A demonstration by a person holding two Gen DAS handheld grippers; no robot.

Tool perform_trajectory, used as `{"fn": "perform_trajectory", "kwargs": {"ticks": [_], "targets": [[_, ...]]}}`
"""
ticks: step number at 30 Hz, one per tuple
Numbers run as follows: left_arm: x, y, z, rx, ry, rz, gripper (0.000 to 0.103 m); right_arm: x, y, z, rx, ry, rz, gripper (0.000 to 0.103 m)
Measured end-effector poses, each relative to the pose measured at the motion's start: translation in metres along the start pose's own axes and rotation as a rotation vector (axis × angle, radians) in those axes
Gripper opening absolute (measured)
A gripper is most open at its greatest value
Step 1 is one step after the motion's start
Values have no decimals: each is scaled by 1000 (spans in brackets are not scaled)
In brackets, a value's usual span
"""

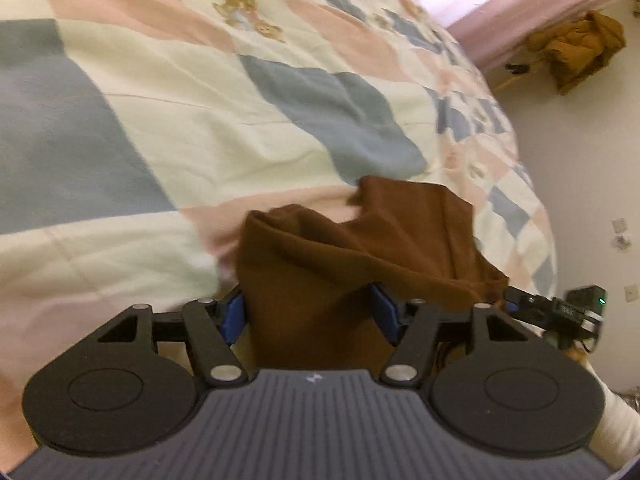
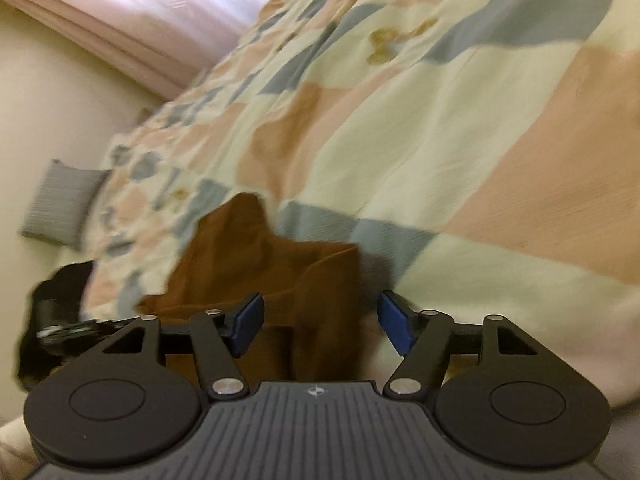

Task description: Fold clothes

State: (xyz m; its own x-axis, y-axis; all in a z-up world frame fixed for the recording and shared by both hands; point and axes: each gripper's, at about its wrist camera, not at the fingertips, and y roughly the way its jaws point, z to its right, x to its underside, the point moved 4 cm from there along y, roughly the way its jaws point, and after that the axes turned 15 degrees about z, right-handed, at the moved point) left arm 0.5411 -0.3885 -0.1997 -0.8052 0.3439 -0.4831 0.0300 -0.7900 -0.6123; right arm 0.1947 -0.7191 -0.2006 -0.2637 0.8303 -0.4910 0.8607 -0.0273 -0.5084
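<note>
1. Left gripper (image 1: pixel 312 312): jaws apart, brown garment (image 1: pixel 360 248) bunched between them, pads not visibly pressing.
2. Garment lies near the bed (image 1: pixel 168 128) edge, directly ahead of both.
3. Right gripper (image 2: pixel 322 322): jaws apart, cloth between, unpinched.

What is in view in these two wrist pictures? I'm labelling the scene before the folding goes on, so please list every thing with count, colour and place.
brown garment: one, brown, bunched on the quilt's near edge, running between both grippers' open jaws
quilt: one, cream with pink and grey-blue patches, covering the bed
curtain: one, pink, at the far wall, lit from behind
mustard garment: one, mustard-brown, heaped on a wooden ledge by the wall
cushion: one, grey, beside the bed at the left of the right wrist view
left gripper: one, black with blue pads, open, brown cloth between the pads
right gripper: one, black with blue pads, open over the cloth
sleeve: one, white, lower right of the left wrist view
</note>
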Motion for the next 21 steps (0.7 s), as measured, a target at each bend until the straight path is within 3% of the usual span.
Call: {"fn": "perform_trajectory", "kwargs": {"ticks": [2, 3, 5, 6, 10, 14, 17, 21], "targets": [[1, 3, -2, 18, 3, -11, 48, 2, 9, 0, -68, 29, -47, 65], [1, 4, -3, 23, -5, -14, 46, 3, 13, -1, -75, 16, -58, 60], [0, 7, -3, 16, 2, -18, 22, 1, 20, 0, -67, 14, -63, 35], [0, 7, 1, 12, 25, -18, 16, 0, 22, 2, -67, 32, -58, 14], [0, -2, 21, 15, 127, 0, 11, 0, 16, -4, -60, 11, -35, 11], [-6, -36, 29, 44, 119, 59, 10, -5, -19, -23, -114, 14, 63, 9], [1, -73, 53, 75, 177, 96, 10, 0, -60, -55, -154, -54, 120, 9], [29, -134, 89, 105, 276, 138, 10, 33, -129, -104, -172, -201, 185, 9]]}}
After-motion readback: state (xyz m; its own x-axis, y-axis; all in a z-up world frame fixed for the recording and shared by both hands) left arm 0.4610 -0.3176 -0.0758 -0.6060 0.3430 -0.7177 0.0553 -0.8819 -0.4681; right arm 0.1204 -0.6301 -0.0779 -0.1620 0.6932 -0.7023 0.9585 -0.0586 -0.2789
